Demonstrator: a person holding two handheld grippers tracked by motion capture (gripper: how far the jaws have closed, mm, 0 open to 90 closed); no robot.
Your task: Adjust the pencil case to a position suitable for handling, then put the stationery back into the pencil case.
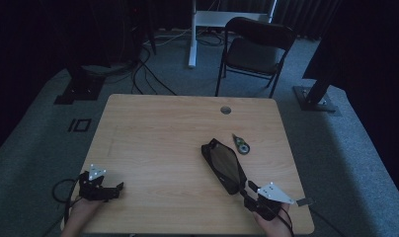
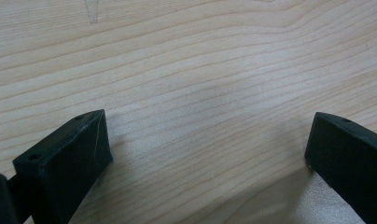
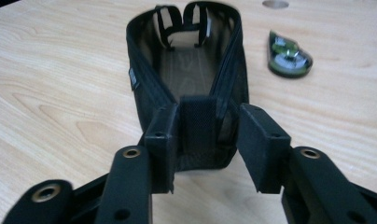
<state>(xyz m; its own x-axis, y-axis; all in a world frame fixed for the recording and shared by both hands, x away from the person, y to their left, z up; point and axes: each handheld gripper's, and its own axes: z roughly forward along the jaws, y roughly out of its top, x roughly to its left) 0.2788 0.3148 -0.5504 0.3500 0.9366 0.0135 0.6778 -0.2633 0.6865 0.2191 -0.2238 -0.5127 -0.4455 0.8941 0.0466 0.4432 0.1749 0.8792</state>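
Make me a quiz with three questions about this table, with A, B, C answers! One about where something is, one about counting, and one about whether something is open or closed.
1. Where is the small green-and-black tape dispenser?
A. inside the pouch
B. on the table beside the pouch
C. on the chair

2. How many chairs stand behind the table?
A. one
B. two
C. three

3. How is the black mesh pouch?
A. zipped shut
B. folded flat
C. open at the top

Answers:
1. B, it lies on the wood just right of the pouch in the high view.
2. A, a single dark folding chair shows.
3. C, the right gripper view looks down into its empty inside.
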